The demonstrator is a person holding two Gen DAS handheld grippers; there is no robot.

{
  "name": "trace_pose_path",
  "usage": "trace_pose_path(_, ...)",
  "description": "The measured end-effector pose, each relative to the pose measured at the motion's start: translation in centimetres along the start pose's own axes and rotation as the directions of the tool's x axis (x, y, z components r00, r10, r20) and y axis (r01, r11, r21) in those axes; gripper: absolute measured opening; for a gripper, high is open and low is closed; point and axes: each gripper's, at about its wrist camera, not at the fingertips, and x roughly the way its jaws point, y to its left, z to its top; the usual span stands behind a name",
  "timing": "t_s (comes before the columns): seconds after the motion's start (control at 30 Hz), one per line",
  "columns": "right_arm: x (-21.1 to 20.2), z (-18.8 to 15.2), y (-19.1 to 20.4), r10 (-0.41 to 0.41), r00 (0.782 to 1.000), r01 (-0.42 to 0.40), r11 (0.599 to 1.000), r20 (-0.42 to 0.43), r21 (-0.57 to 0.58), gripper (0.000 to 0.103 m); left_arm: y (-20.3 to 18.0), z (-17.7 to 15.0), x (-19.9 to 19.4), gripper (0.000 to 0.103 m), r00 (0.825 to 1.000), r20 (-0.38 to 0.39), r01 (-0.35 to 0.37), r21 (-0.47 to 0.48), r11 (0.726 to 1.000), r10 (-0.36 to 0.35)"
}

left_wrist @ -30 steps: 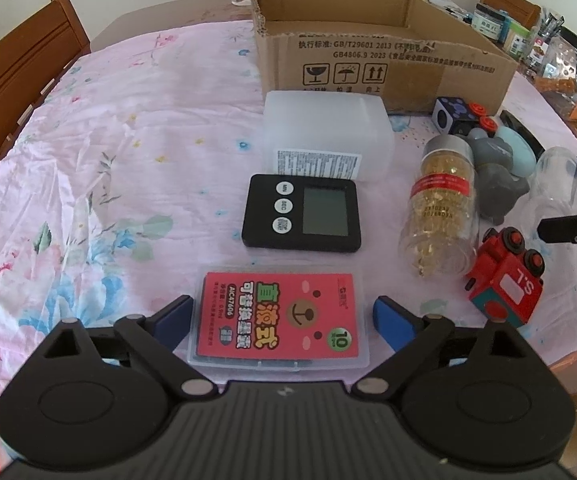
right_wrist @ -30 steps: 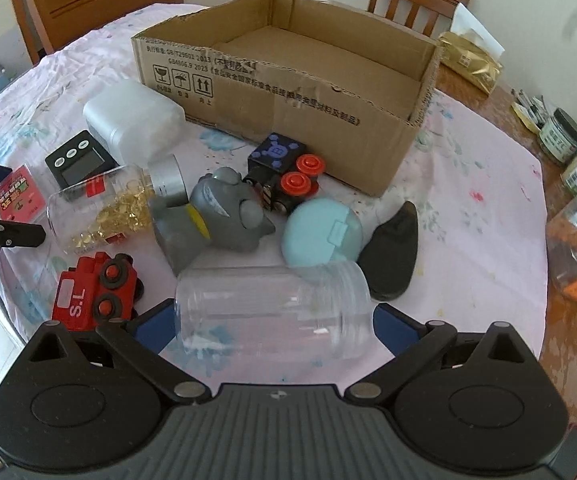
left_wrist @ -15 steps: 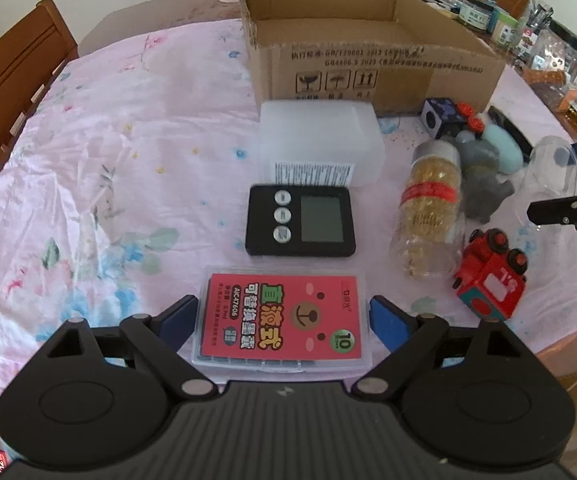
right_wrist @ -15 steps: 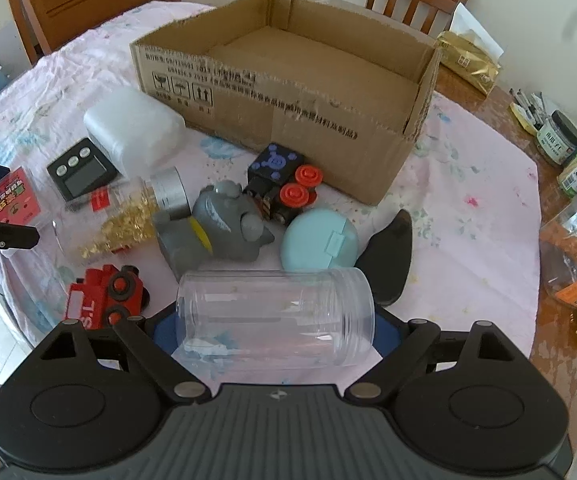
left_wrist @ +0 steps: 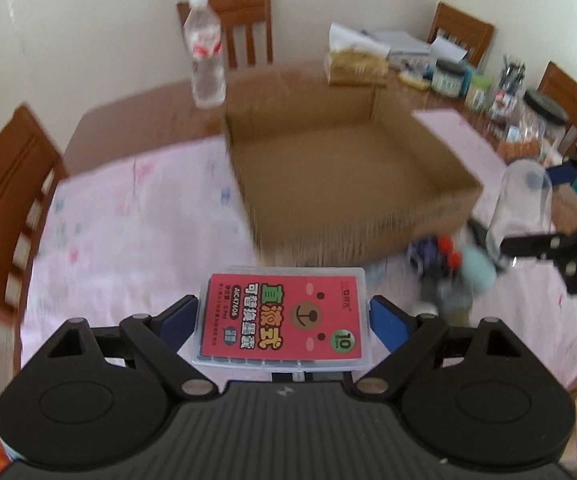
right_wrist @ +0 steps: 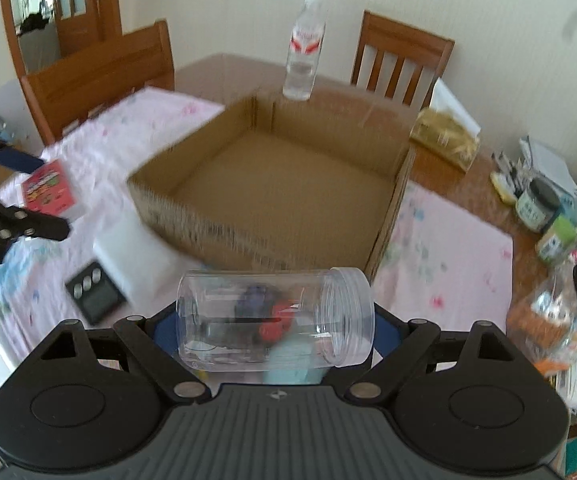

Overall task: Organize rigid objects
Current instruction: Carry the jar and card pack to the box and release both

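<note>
Behind open carton (right_wrist: 288,188), water bottle (right_wrist: 303,54)

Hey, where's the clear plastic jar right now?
The clear plastic jar lies sideways between the right gripper fingers, lifted just short of the cardboard box's near wall.

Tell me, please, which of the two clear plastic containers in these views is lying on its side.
The lidless clear jar in the right gripper lies sideways; the water bottle behind the cardboard box stands upright.

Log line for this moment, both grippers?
left gripper: shut on red-label case, lifted | right gripper: shut on clear jar, sideways, lifted | cardboard box: empty, ahead
</note>
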Motion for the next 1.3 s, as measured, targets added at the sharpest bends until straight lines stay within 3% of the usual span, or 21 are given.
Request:
trace_pose_path(0.37, 1.9, 4.3, -0.7, -0.065, 0.997, 0.062, 0.996, 0.037, 0.063, 0.093, 0.9, 8.8, 5.6, 0.091, 0.997, 0.065, 0.043, 0.081, 0.996, -0.049)
trace_pose_path(0.67, 3.2, 6.2, -1.5, -0.119, 0.993, 0.117, 0.986, 0.011, 0.115, 0.093, 1.2, 13.6, 9.8, 0.091, 0.993, 0.096, 0.06, 0.106, 0.993, -0.07)
trace_pose_path(0.77, 3.7, 6.7, -1.6, -0.134, 0.991, 0.133, 0.983, -0.001, 0.129, 0.093, 1.7, 14.5, 11.2, 0.094, 0.987, 0.151, 0.037, 0.1, 0.994, -0.052)
trace_pose_path(0.83, 4.1, 7.0, -1.6, -0.14, 0.99, 0.14, 0.981, -0.012, 0.135, 0.093, 2.0, 14.8, 12.1, 0.096, 0.987, 0.155, 0.017, 0.083, 0.996, -0.03)
trace_pose_path(0.97, 4.9, 7.6, -1.6, -0.15, 0.988, 0.153, 0.978, -0.03, 0.139, 0.093, 3.2, 14.2, 12.5, 0.096, 0.988, 0.143, 0.063, 0.029, 0.998, -0.067)
trace_pose_path(1.3, 7.3, 10.2, -2.2, -0.158, 0.987, 0.162, 0.981, -0.04, 0.104, 0.093, 6.3, 9.0, 9.1, 0.098, 0.995, 0.097, 0.035, -0.06, 0.998, -0.029)
